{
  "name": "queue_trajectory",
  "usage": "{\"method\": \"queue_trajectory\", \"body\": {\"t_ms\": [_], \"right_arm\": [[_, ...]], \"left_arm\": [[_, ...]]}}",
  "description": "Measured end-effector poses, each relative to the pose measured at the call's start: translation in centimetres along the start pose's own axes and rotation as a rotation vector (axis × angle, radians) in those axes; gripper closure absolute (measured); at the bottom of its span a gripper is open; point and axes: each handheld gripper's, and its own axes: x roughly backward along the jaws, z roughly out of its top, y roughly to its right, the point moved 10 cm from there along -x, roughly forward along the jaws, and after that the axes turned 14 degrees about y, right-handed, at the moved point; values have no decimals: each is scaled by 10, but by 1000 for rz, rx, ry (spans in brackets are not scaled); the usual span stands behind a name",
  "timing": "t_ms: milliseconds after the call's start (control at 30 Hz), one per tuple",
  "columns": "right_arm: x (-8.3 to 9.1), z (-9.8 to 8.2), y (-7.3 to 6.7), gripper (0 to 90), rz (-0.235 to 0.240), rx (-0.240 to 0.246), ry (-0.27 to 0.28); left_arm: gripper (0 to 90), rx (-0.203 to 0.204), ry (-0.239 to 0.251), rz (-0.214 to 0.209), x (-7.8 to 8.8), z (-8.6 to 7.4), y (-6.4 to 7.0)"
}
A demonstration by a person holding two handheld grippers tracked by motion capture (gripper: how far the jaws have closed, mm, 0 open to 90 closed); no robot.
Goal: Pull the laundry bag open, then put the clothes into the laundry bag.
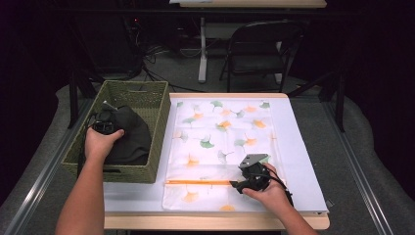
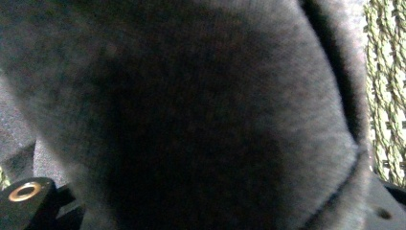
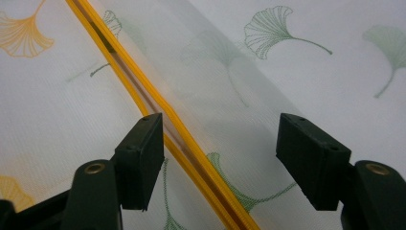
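Note:
A dark grey knit garment (image 1: 129, 142) lies bundled in a green woven basket (image 1: 147, 95) at the table's left. My left gripper (image 1: 104, 126) points down into the basket, and the garment (image 2: 201, 115) bulges between its jaws and buries the pads, so it looks shut on the cloth. On the white table lies a translucent bag (image 1: 220, 132) printed with green and orange leaves, with an orange zipper (image 1: 195, 182) across its near end. My right gripper (image 1: 236, 185) stands open, and the zipper (image 3: 143, 103) runs between its jaws.
The basket's woven wall (image 2: 385, 96) stands just beyond the garment. The white table cover (image 1: 298, 147) shows bare to the right of the bag. A folding chair (image 1: 259, 49) and a table leg stand on the floor beyond the far edge.

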Motion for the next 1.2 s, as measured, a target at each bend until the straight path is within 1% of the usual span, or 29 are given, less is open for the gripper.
{"method": "queue_trajectory", "body": {"t_ms": [233,300,467,533,567,633,667,733,767,833,900,933,1033,1200], "right_arm": [[0,0,1,330,2,4,3],[0,1,1,324,3,3,6],[0,1,1,313,-1,-4,6],[0,1,1,314,1,2,6],[0,1,1,316,0,2,4],[1,2,1,325,0,13,3],[1,2,1,329,0,17,7],[1,3,0,343,6,23,6],[2,3,-1,353,7,25,4],[2,4,-1,376,10,41,11],[2,5,-1,402,13,38,16],[3,6,-1,411,10,44,22],[4,7,-3,453,35,48,26],[3,7,-9,446,71,68,30]], "left_arm": [[498,4,26,-8,7,4,0],[499,-3,32,-2,9,6,0],[498,-6,46,-13,17,14,4],[498,-2,50,-18,20,17,6],[498,-7,51,-17,22,18,6],[497,-13,49,-16,25,20,8],[498,-8,55,-13,26,22,9],[498,-18,57,-14,30,25,9],[497,-12,64,-15,31,26,10],[497,-17,64,-17,35,29,11],[497,-21,70,-15,39,32,12],[497,-23,71,-14,41,33,13],[497,-24,79,-17,47,37,14],[496,-32,78,-15,55,41,16]]}}
